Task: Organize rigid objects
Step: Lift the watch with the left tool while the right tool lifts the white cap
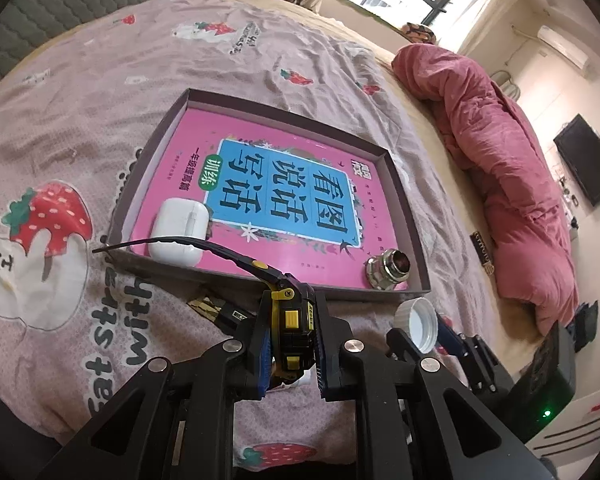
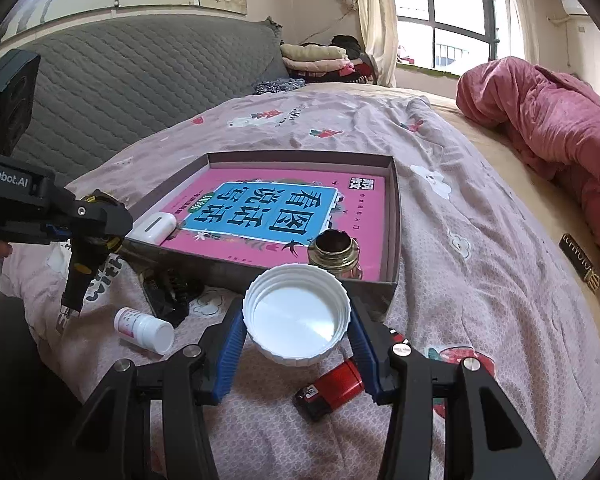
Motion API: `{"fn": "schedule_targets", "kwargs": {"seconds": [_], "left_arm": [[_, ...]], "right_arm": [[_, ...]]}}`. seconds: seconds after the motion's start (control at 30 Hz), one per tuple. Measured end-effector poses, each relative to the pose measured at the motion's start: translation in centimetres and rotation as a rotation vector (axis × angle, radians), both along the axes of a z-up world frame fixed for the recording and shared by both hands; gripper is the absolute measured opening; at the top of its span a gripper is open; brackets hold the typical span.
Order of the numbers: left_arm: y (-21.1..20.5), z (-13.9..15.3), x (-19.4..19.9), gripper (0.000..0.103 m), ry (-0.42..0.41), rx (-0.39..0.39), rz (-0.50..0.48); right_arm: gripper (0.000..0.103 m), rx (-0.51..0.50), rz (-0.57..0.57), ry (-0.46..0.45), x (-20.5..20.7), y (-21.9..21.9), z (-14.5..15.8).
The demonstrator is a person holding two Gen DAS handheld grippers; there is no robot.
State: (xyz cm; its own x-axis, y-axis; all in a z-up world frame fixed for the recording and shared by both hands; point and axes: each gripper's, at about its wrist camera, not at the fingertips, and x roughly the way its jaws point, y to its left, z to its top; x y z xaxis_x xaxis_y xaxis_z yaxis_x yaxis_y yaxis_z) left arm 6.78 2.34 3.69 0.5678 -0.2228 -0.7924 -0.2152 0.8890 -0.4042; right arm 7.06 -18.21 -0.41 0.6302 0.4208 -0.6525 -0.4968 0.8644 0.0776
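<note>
While both hover over the bed (image 2: 480,280), left gripper (image 1: 292,344) jaws pinching a tape measure (image 1: 290,320), right gripper (image 2: 296,344) jaws pinching a white cap (image 2: 296,314), box (image 2: 394,216) just ahead

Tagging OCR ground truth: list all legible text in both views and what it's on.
"看图说话写话": book cover, in the box.
"训练": green badge on the same cover.
"enRobot.AI", cut off at the frame edge: left claw body.
"with": bedsheet print; neighbouring words are partial.
Small print on the book, tape measure label and black tag: unreadable.
</note>
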Motion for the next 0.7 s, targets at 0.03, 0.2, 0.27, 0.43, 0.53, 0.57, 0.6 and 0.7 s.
{"fn": "schedule_targets", "kwargs": {"seconds": [0.03, 0.2, 0.27, 0.43, 0.53, 0.57, 0.6, 0.7], "left_arm": [[0.0, 0.1, -0.1, 0.017, -0.005, 0.001, -0.001], [0.1, 0.3, -0.3, 0.017, -0.017, 0.023, -0.003], [0.1, 0.3, -0.3, 0.017, -0.018, 0.032, -0.007], [-0.1, 0.4, -0.5, 0.017, -0.030, 0.060, -0.017], [-0.1, 0.5, -0.5, 0.017, -0.041, 0.067, -0.020], [-0.1, 0.5, -0.5, 0.017, -0.044, 0.072, -0.022], [-0.1, 0.6, -0.5, 0.017, -0.049, 0.078, -0.022], [0.0, 0.6, -0.6, 0.017, -0.056, 0.074, -0.027]], "right_arm": [[0.050, 0.001, 0.000, 0.000, 0.0, 0.1, 0.0], [0.050, 0.006, 0.001, -0.006, -0.4, 0.3, 0.6], [0.050, 0.005, 0.001, -0.010, -0.5, 0.3, 0.8], [0.050, 0.002, 0.000, -0.015, -0.9, 0.6, 1.1], [0.050, -0.006, 0.000, -0.018, -1.1, 0.9, 1.3], [0.050, -0.007, -0.003, -0.018, -1.2, 0.9, 1.4], [0.050, -0.008, -0.006, -0.019, -1.3, 1.0, 1.5], [0.050, -0.012, -0.011, -0.022, -1.5, 1.1, 1.6]]}}
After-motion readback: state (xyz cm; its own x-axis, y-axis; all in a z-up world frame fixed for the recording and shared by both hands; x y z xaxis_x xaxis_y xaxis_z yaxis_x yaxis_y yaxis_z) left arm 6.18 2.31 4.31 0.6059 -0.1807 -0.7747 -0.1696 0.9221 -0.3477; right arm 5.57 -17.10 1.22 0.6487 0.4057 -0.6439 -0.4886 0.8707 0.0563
